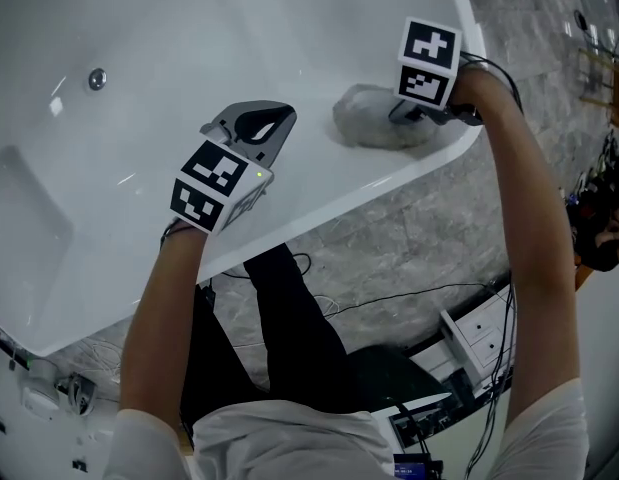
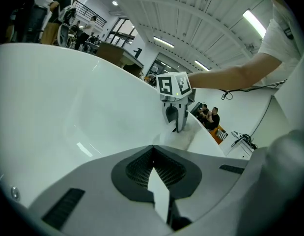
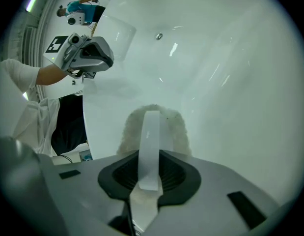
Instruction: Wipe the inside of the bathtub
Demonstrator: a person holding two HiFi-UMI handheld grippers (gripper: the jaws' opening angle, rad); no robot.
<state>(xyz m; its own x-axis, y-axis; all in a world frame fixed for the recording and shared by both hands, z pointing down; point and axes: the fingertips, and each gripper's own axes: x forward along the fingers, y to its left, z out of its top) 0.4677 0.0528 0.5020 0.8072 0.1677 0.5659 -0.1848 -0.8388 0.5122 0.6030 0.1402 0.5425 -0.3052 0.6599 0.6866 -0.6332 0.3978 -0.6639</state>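
Observation:
The white bathtub [image 1: 159, 28] fills the upper left of the head view, with its round drain [image 1: 97, 78] on the floor. A fluffy grey-white cloth [image 1: 374, 118] lies pressed against the inner wall near the tub's right end. My right gripper [image 1: 414, 111] is shut on it; in the right gripper view the cloth [image 3: 152, 124] bulges out past the jaws of the right gripper [image 3: 149, 151]. My left gripper [image 1: 264, 128] hovers over the near rim, shut and holding nothing. The left gripper view looks past its own closed jaws at the right gripper [image 2: 176, 113] and the cloth [image 2: 177, 139].
The tub's near rim [image 1: 319, 203] runs diagonally below both grippers. Grey stone floor [image 1: 389, 248] with black cables lies outside it. A white drawer unit [image 1: 479, 333] stands at the lower right. People [image 2: 209, 116] sit far behind the tub.

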